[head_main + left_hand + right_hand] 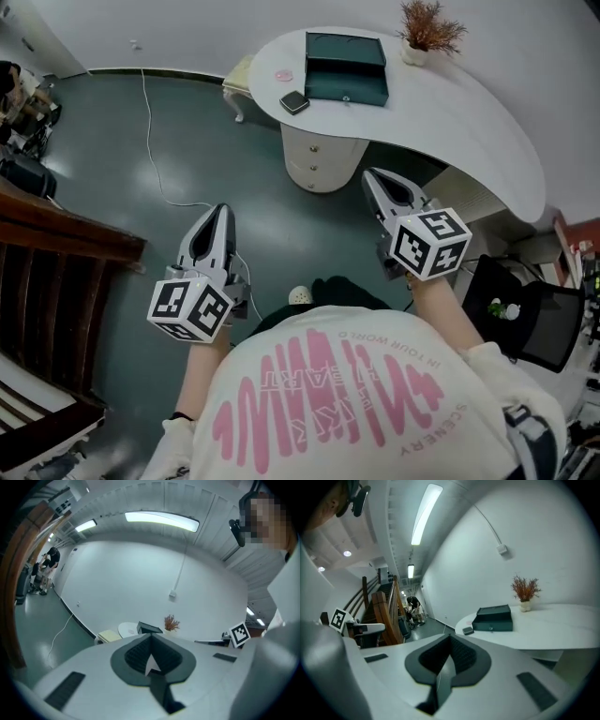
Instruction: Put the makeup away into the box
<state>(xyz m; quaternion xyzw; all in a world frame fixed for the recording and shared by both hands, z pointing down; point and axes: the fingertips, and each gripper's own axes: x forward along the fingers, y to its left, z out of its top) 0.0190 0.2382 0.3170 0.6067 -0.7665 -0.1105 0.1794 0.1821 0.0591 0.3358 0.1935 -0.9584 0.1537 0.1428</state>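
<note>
So, both grippers are well short of the desk (450,122), over the floor. Left gripper (221,211): jaws pressed together, nothing between them. Right gripper (370,176): same, closed and empty.

Makeup is at the desk's left end:
- dark compact (294,102), just off the front-left corner of the dark green box (345,80), near the desk's front edge.
- small pink round item (281,74), left of the box, nearer the desk's left edge. Too small to tell what it is.

The box stands lid-up and open. A potted dried plant (427,28) sits to its right by the back edge.

Handling, my read: the compact is likely light, rigid and smooth-cased, so slippery. Pinch it across two opposite side edges and keep it flat, since a hinged lid may pop under squeeze. The pink item looks thin and flat, so it will be hard to get jaws under; a light edge pinch is the best bet.

Writing: no brand readable on the makeup or the box. T-shirt (347,403) has pink print, upside down from here; "IN YOUR WORLD" and "SCENERY" are legible. Marker cubes (431,242) carry only square codes.
</note>
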